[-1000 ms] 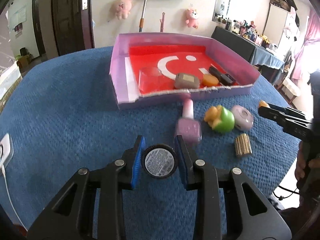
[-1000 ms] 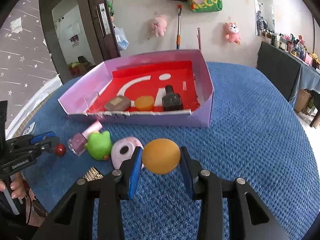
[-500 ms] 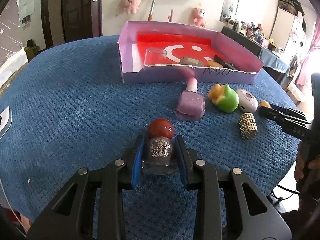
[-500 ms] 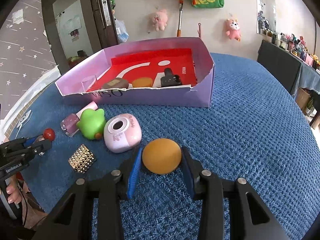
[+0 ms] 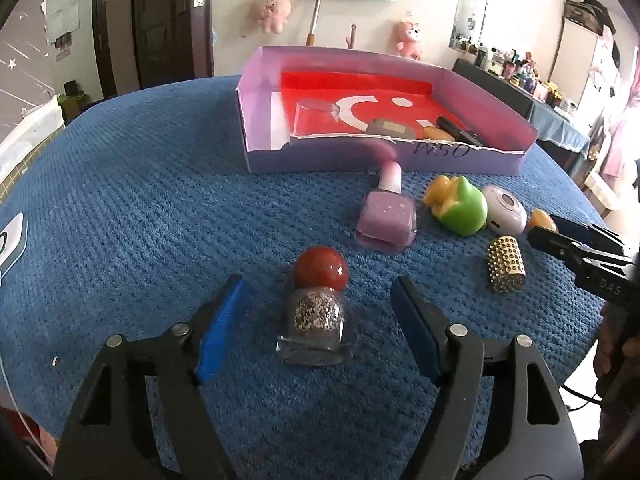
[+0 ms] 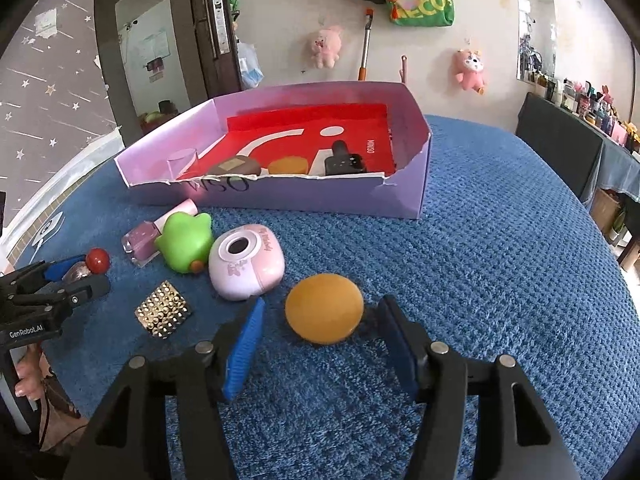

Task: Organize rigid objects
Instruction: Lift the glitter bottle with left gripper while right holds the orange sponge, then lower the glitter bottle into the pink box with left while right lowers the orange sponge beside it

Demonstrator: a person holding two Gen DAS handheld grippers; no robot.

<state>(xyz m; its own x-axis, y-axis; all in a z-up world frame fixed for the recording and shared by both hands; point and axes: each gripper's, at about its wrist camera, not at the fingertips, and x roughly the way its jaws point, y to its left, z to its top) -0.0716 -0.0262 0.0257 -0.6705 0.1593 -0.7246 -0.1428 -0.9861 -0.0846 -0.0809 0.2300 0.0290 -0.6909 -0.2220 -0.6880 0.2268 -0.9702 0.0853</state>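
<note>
both fingers pairs opening, releasing one glitter bottle (image 5: 316, 322) and one orange disc (image 6: 324, 308).

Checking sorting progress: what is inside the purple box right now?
Inside the purple box lie a clear cup, a brown bar, an orange disc and a black bottle. The front wall hides their bases and the floor behind it.
</note>
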